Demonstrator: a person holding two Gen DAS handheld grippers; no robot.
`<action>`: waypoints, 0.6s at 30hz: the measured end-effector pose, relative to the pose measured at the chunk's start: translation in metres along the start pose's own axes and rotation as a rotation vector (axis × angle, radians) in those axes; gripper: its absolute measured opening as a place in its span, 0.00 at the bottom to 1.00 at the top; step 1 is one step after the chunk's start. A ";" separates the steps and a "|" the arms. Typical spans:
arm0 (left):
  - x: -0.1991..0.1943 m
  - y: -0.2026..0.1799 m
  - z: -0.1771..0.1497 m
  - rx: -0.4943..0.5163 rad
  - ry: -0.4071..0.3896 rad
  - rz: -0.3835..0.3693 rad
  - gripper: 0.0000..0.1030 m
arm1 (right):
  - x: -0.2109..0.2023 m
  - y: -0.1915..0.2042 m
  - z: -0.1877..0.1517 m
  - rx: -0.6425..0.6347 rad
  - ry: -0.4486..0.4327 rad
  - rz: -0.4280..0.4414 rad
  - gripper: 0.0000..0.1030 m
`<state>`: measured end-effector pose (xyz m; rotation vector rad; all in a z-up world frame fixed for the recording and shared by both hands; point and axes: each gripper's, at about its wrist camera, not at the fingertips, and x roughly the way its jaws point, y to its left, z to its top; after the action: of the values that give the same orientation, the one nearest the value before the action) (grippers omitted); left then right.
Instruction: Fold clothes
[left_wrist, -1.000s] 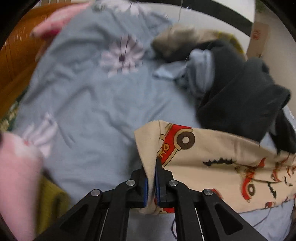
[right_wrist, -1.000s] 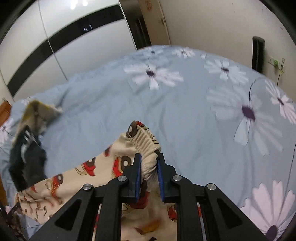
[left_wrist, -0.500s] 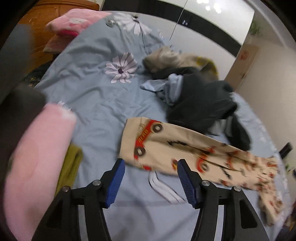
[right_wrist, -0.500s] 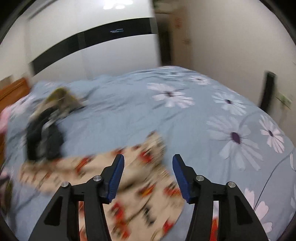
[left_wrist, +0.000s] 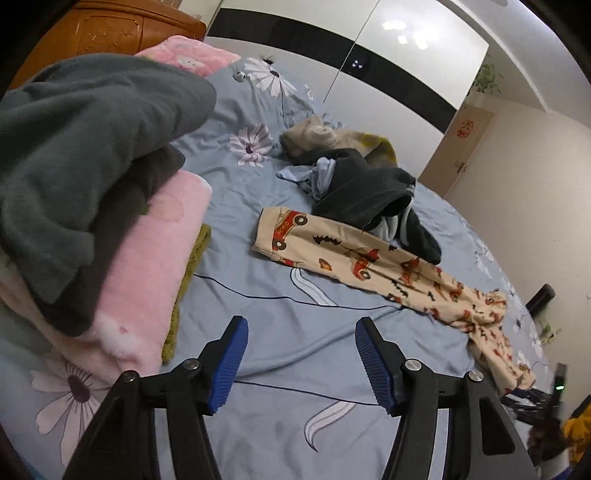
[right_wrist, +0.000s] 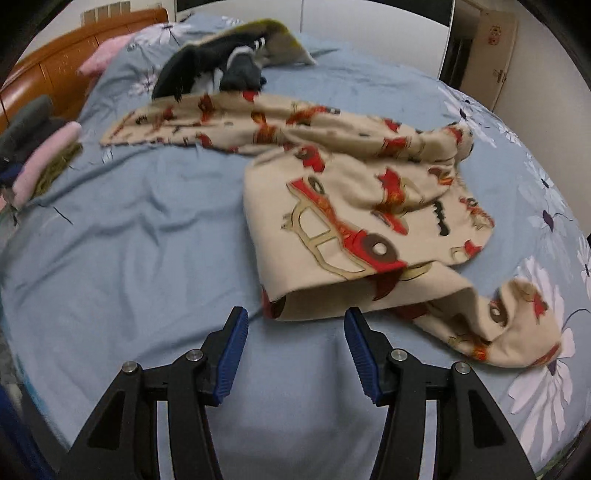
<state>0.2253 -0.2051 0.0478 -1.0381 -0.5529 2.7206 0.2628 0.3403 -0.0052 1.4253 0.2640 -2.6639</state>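
Cream trousers printed with red cars lie stretched across the blue flowered bedspread, one leg end towards the left, the waist end at the right. In the right wrist view the trousers lie rumpled with the near part just beyond my fingertips. My left gripper is open and empty, above bare bedspread, well short of the trousers. My right gripper is open and empty, close to the trousers' near edge.
A stack of folded clothes, dark grey on pink, sits at the left. A heap of unfolded dark and pale clothes lies behind the trousers, partly on them. A wooden headboard and wardrobe doors stand beyond the bed.
Both grippers let go of the trousers and opened. They pulled back from them. The trousers now lie on the bed.
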 end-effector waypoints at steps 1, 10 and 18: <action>-0.003 0.000 0.000 -0.004 -0.005 -0.006 0.63 | 0.005 0.001 0.001 -0.006 -0.006 -0.033 0.54; -0.007 -0.002 0.000 -0.008 -0.011 -0.032 0.63 | -0.009 0.027 0.049 0.014 -0.035 0.133 0.01; 0.005 -0.007 -0.005 0.000 0.017 -0.056 0.63 | -0.114 -0.017 0.136 0.270 -0.454 0.532 0.01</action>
<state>0.2251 -0.1957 0.0441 -1.0288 -0.5707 2.6606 0.2128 0.3308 0.1655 0.7462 -0.4634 -2.5166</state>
